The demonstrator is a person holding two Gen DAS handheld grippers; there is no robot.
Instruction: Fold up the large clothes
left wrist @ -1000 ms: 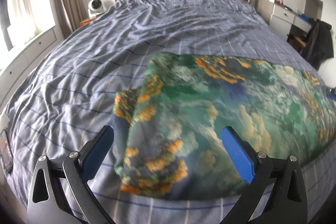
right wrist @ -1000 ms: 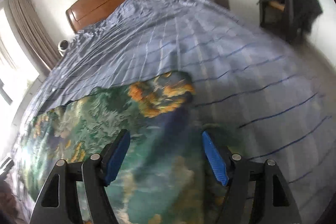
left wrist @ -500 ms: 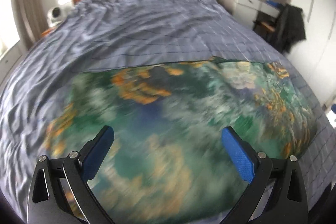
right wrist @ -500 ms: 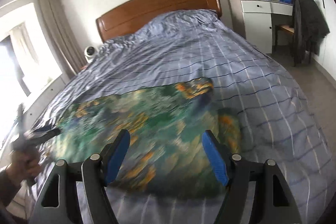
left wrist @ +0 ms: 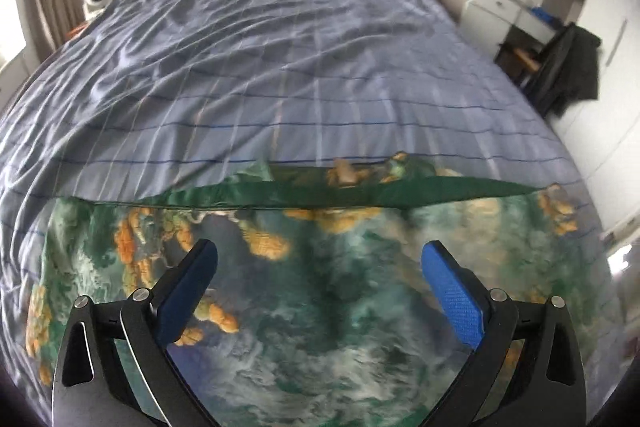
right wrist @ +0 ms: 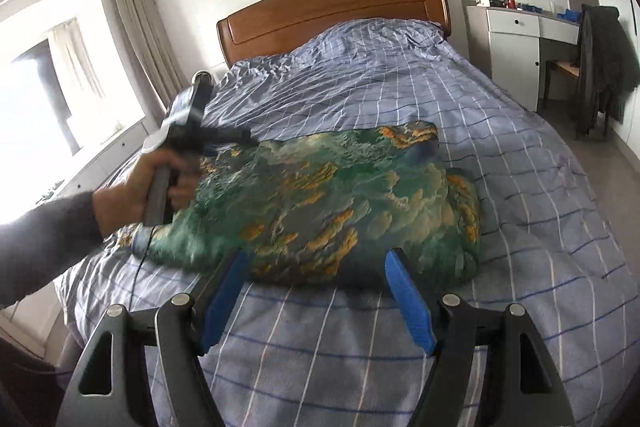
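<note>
A large green garment with orange and white print (left wrist: 320,287) lies folded on the blue checked bed. In the left wrist view my left gripper (left wrist: 318,263) is open and empty, hovering over the garment's near part. In the right wrist view the garment (right wrist: 340,203) lies in a flat folded heap in the middle of the bed. My right gripper (right wrist: 316,275) is open and empty, just in front of the garment's near edge. The left gripper (right wrist: 224,137), held in a hand, shows blurred over the garment's left end.
The blue checked duvet (right wrist: 400,87) covers the whole bed up to a wooden headboard (right wrist: 332,7). A white desk (right wrist: 516,27) and a chair with a dark coat (right wrist: 604,59) stand at the right. A window and curtain are at the left.
Both grippers have pulled back and swung. The left gripper has moved right over the garment's middle. The right gripper has drawn off the garment toward the near edge of the bed.
</note>
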